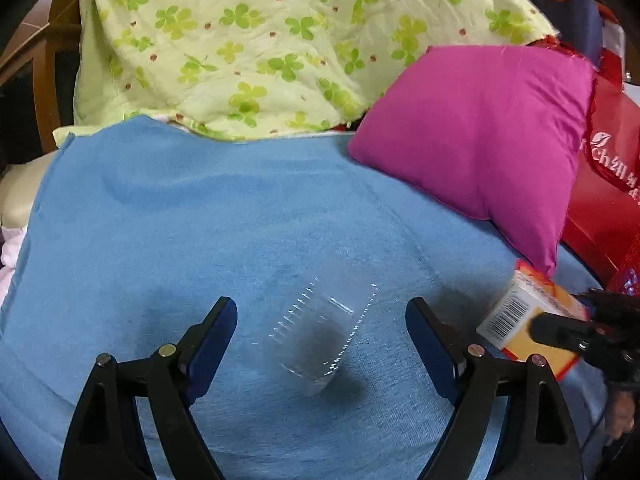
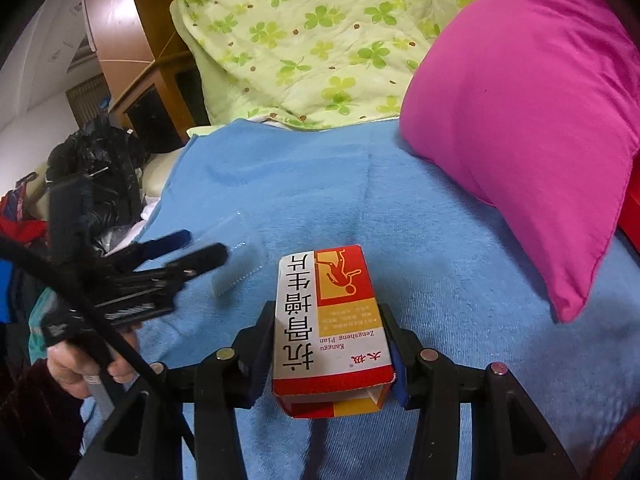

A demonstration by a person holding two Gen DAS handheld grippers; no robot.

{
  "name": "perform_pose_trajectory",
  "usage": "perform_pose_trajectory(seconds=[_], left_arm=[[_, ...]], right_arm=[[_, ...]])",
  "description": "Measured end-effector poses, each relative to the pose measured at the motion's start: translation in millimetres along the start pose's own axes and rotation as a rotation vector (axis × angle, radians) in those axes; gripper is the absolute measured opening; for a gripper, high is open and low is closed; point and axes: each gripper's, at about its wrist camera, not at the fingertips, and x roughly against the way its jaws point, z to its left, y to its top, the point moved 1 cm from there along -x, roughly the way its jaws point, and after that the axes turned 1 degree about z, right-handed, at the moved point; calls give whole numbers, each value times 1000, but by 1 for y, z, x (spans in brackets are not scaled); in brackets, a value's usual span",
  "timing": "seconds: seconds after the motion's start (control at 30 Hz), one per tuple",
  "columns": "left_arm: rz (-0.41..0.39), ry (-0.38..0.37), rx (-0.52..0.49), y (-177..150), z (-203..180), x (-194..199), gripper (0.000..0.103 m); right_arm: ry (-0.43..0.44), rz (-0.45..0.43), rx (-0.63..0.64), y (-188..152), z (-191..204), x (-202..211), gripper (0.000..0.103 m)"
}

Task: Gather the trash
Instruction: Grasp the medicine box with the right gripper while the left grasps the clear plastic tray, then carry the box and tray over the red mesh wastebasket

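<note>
The right tool is gripping a red, white and yellow medicine box by its long sides, near the end that is gaping open, and that is where trouble may be waiting: the cardboard is probably empty and soft, so a hard squeeze could be crushing it, and a loose one could be letting it slide out forward. The left tool is hanging with its fingers spread wide, holding nothing, over a clear plastic tray that is lying on the blue blanket. The tray is blurring into the cloth and is hard to read, so a closing grip could be missing its thin walls, buckling them, or pinching up a fold of blanket with it. The two tools are working near each other, the box just beside the tray, so a careless swing could be knocking one into the other. To the right, a pink pillow is crowding the box's side, with a red bag behind it. Ahead, a green clover quilt is closing off the far edge. The blanket's left edge is dropping away toward clutter, including a black bag; the middle of the blanket is offering the most open room.
</note>
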Motion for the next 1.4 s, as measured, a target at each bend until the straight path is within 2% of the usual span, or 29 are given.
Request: perform_pose_trajectory(seconds=[0.07, 0.1, 0.13, 0.33, 0.5, 0.6, 0.77, 0.9, 1.1, 1.4], left_arm=[[11, -10, 8, 0, -2, -2, 75], [21, -14, 16, 1, -1, -4, 60], [44, -15, 26, 1, -1, -6, 57], [38, -3, 38, -3, -2, 2, 56], [-1, 13, 47, 1, -9, 27, 56], [-39, 40, 36, 8, -19, 55, 56], [-120, 140, -40, 14, -45, 108, 56], [-181, 175, -87, 18, -63, 143, 56], [-227, 169, -125, 25, -92, 181, 57], [-228, 136, -160, 30, -133, 197, 57]], right_arm=[[0, -13, -1, 0, 2, 5, 50], [1, -23, 2, 0, 4, 10, 50], [0, -33, 5, 0, 6, 13, 50], [-10, -113, -12, 1, 11, 40, 50], [-22, -175, -8, -1, 24, 63, 50], [-25, -211, 1, -4, 30, 78, 50], [-15, -276, 2, -8, 41, 106, 50], [-28, -334, 35, -14, 53, 134, 50], [-44, -417, 31, -24, 57, 174, 50], [-86, -521, 4, -33, 41, 229, 50]])
